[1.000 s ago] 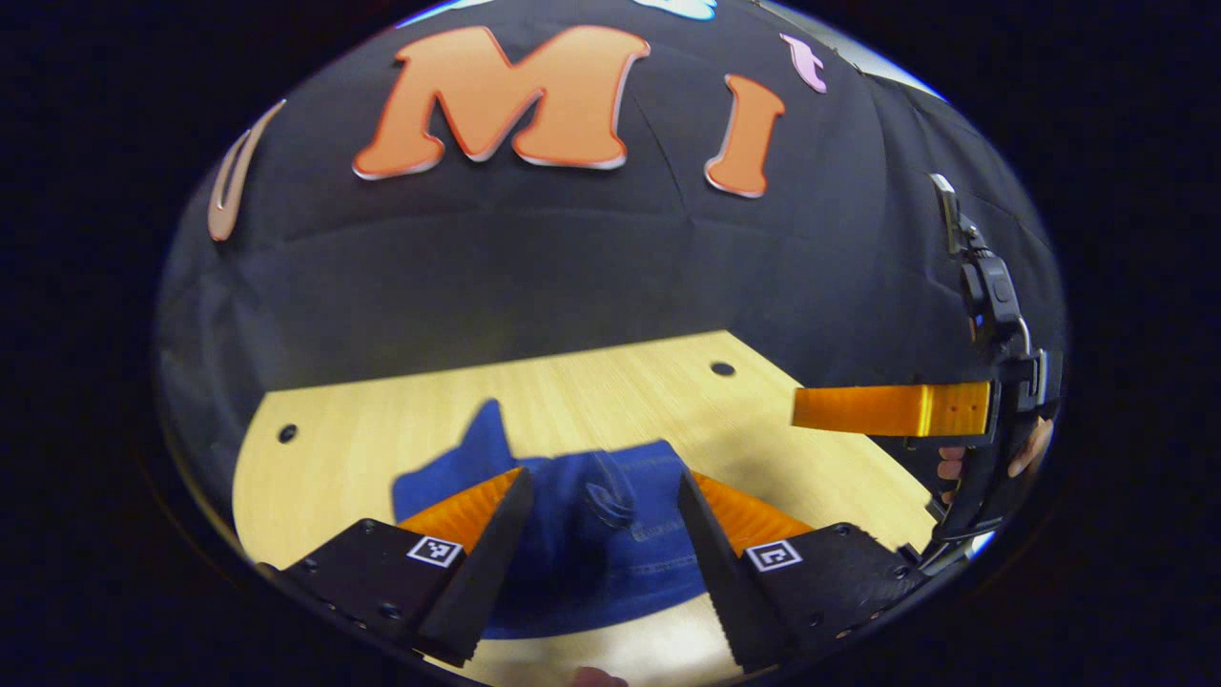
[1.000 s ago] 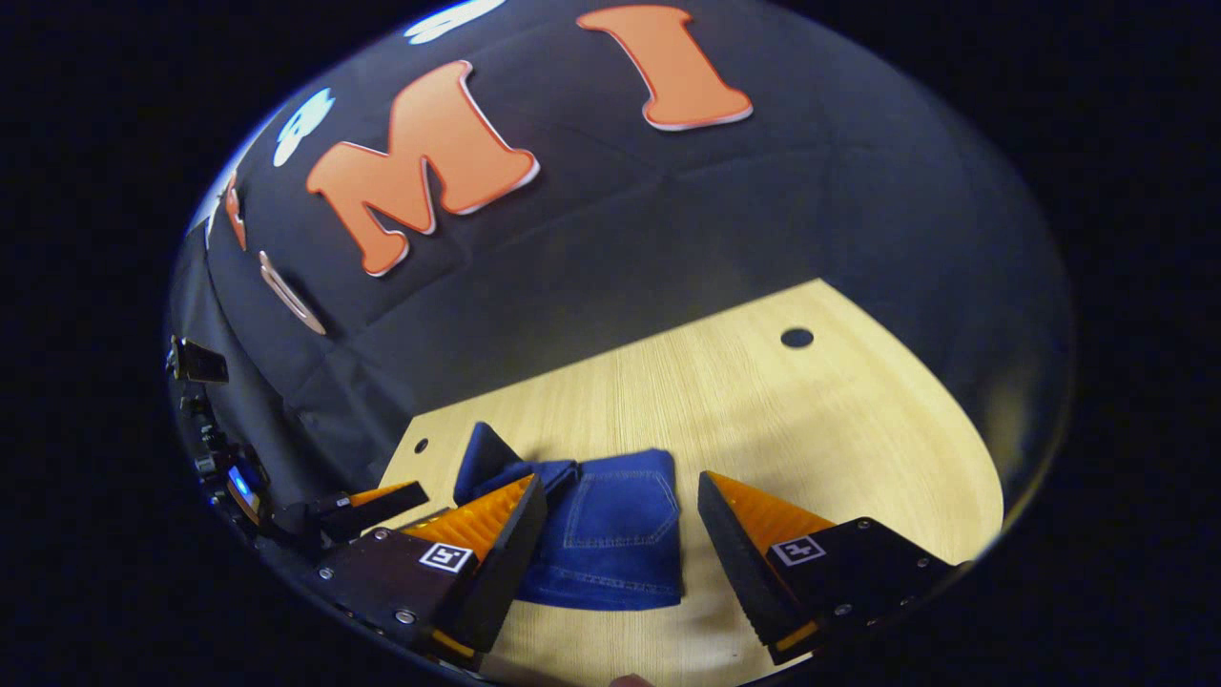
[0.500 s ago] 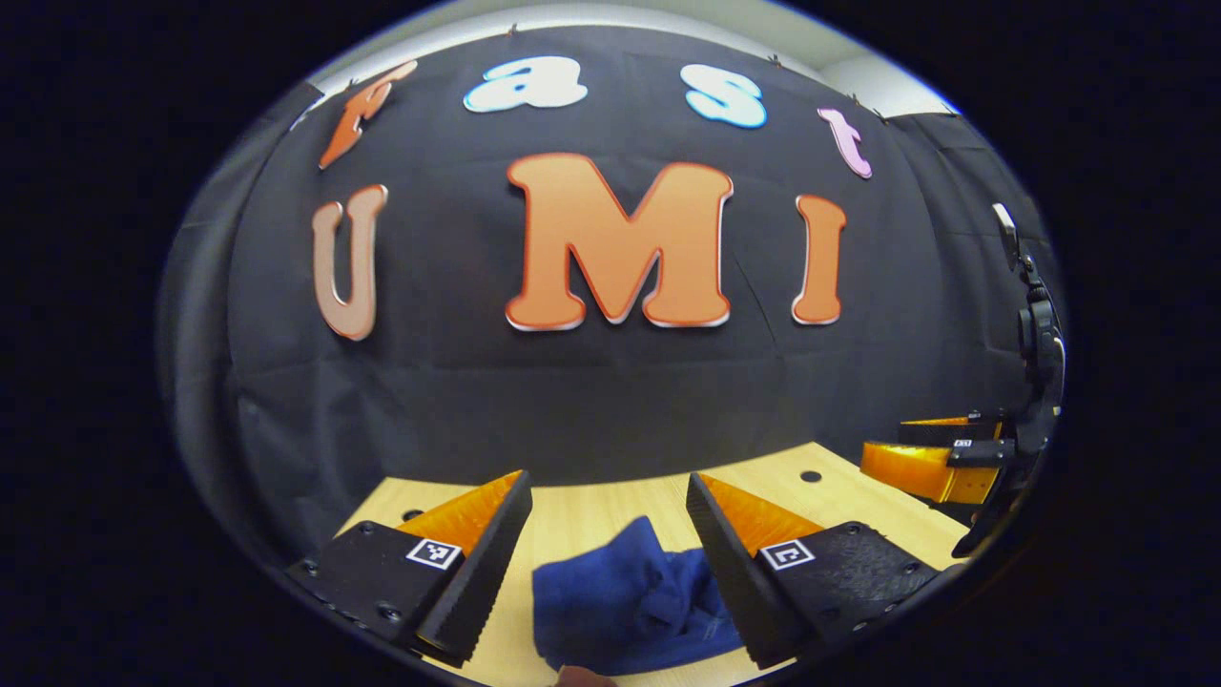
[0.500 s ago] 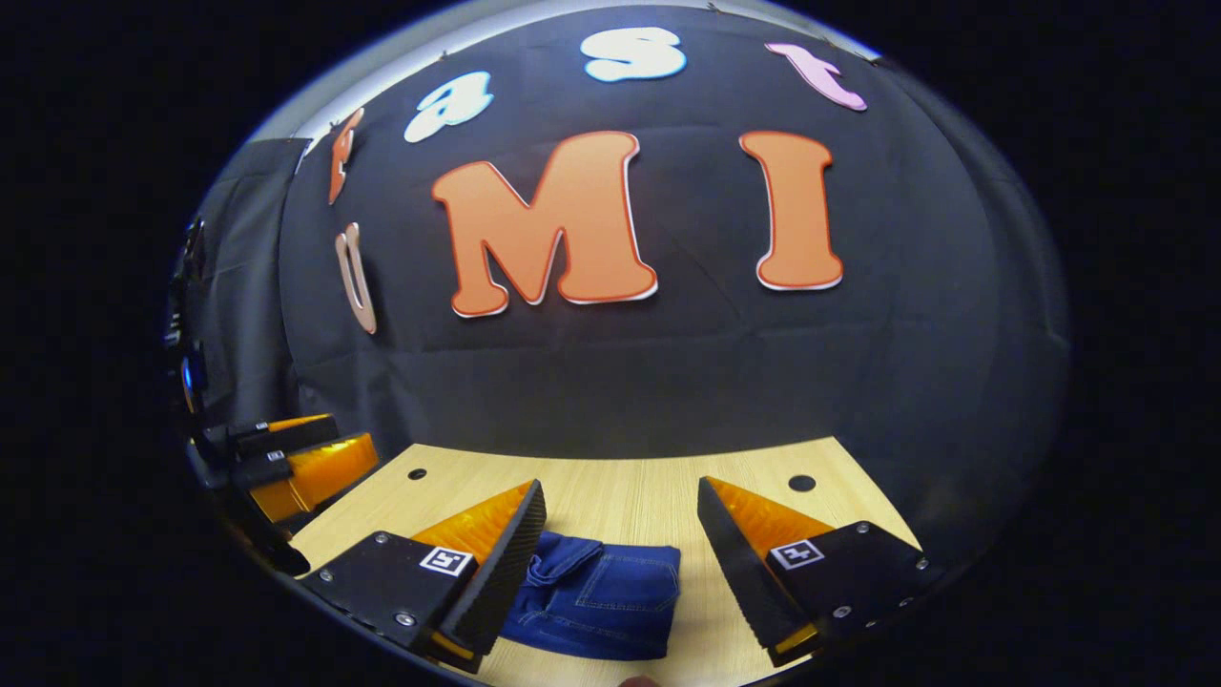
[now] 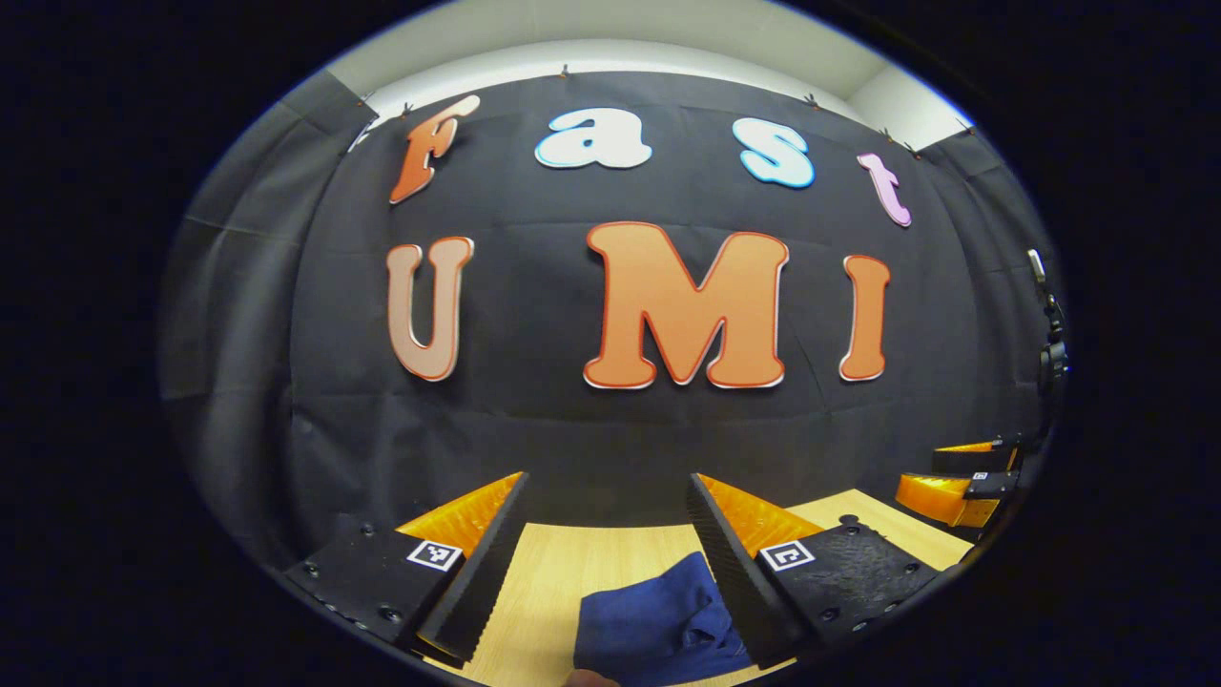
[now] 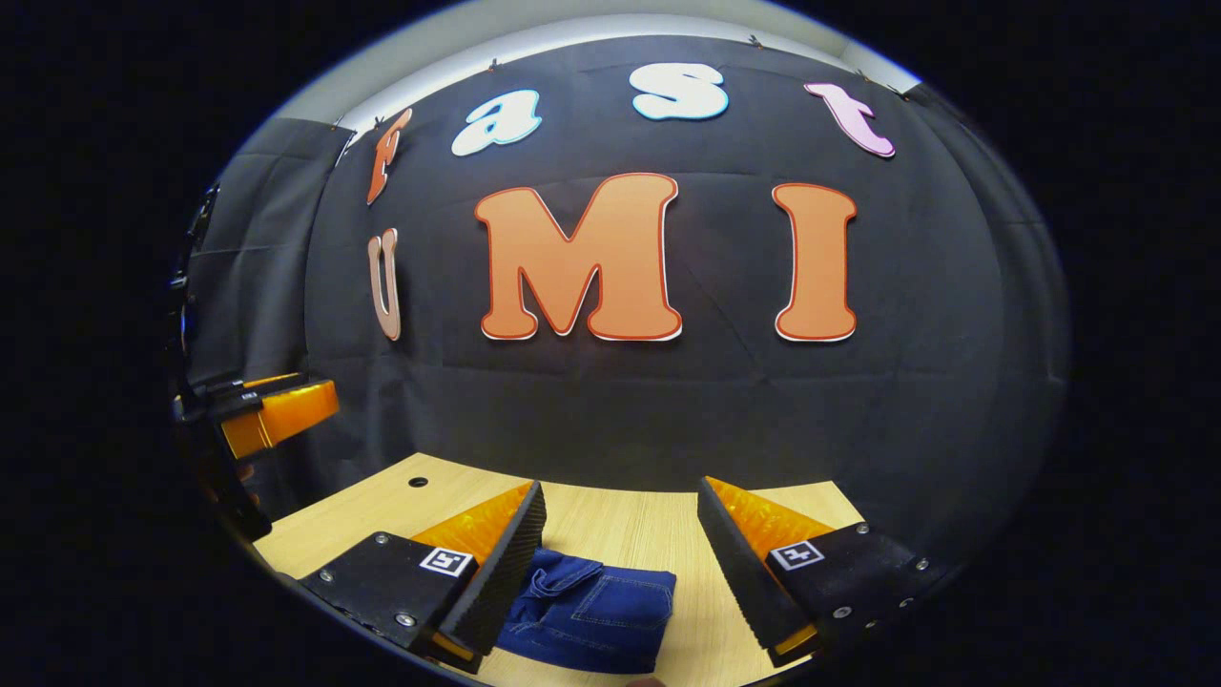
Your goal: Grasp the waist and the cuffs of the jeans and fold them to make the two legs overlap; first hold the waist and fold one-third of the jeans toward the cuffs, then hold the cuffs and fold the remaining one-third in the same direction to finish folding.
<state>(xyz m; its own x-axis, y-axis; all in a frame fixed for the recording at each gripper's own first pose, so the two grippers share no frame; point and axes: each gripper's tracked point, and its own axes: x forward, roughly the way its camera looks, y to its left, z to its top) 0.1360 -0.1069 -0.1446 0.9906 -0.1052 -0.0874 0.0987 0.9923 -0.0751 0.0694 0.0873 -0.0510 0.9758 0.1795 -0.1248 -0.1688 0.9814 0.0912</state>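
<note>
The blue jeans (image 6: 591, 615) lie folded into a small bundle on the wooden table (image 6: 620, 520), a back pocket facing up. In the left gripper view the same jeans (image 5: 658, 625) sit low between my fingers. My left gripper (image 5: 608, 496) is open, raised above the bundle and holding nothing. My right gripper (image 6: 620, 501) is open too, lifted off the cloth. At the right edge of the left gripper view is the right gripper (image 5: 954, 482); the left gripper (image 6: 272, 415) hangs at the left edge of the right gripper view.
The light wooden table (image 5: 553, 572) has a small round hole (image 6: 418, 482) near its back left. The black cloth wall stands right behind the table's far edge.
Both grippers have risen and tilted up away from the table. The jeans have slid down to the bottom of both views and stay folded where they lie.
</note>
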